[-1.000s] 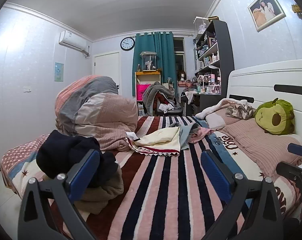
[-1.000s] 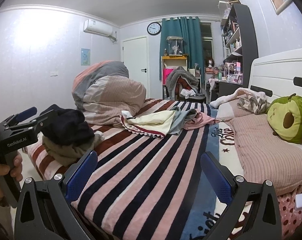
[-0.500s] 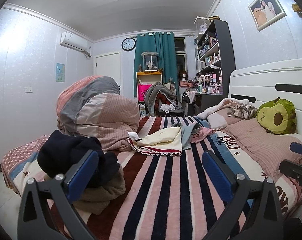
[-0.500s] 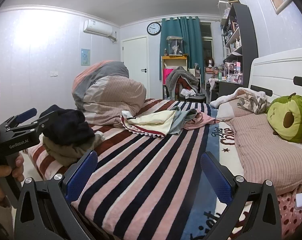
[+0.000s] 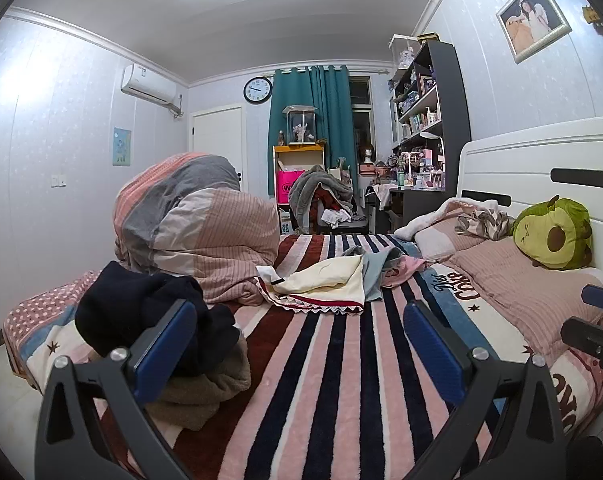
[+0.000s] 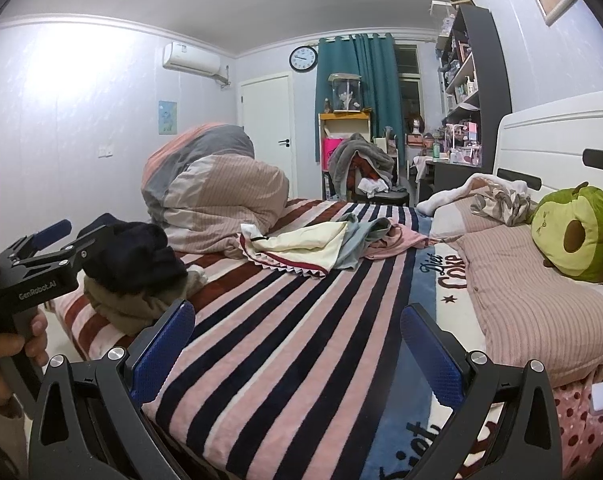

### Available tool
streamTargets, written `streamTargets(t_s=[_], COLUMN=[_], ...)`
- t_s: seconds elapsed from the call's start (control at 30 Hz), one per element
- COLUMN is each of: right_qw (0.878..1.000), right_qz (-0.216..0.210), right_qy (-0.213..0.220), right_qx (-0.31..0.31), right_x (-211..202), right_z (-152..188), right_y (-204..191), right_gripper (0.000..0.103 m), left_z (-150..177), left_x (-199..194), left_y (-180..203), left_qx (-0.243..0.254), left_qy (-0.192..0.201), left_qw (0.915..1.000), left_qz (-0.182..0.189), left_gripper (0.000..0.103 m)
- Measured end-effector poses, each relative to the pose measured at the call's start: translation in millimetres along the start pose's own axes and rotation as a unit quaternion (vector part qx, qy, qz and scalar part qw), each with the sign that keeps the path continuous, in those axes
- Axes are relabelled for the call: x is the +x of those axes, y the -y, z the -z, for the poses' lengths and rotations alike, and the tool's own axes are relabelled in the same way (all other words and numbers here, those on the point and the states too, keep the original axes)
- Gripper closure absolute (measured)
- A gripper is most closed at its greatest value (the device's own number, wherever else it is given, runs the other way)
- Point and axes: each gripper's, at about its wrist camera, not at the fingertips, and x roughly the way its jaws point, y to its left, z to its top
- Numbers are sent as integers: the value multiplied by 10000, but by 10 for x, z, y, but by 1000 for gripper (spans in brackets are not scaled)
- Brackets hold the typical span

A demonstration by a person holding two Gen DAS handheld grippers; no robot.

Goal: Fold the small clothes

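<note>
Tongs on both sides stand wide open and empty: the left tongs (image 5: 297,344) and the right tongs (image 6: 297,344) hover over the near end of the striped bed (image 6: 301,340), gripping nothing. The small clothes (image 5: 325,280) lie unfolded in a loose heap at mid-bed, a cream garment (image 6: 301,242) on top, grey-blue and pink pieces tangled beside it, all just beside the rolled duvet (image 5: 197,232). A separate dark bundle (image 5: 141,316) sits at the left edge of the bed. Judgement: the step in hand is the approach to the first garment. To do it well, take the cream piece alone, by two separate edge points, lift it clear of the tangle, and spread it flat on the bare stripes nearer the tongs before any fold.
</note>
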Motion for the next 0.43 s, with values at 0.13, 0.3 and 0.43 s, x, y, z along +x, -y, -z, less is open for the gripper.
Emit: streamTargets(t_s=[0.13, 0.3, 0.43], right_qw=[10000, 10000, 10000], right_qz=[2, -1, -1], right_qy=[-6, -2, 3], right_qx=[18, 21, 21], right_x=[2, 2, 4], right_z=[2, 4, 6], right_y=[7, 14, 22], right_gripper=[1, 1, 1], left_z=[0, 8, 4], left_x=[15, 34, 59], left_y=[-13, -3, 19], left_qx=[-2, 11, 4], left_qy=[-18, -33, -61], left_qw=[10000, 10000, 9999], left_qz=[16, 28, 83], left_gripper=[1, 1, 1])
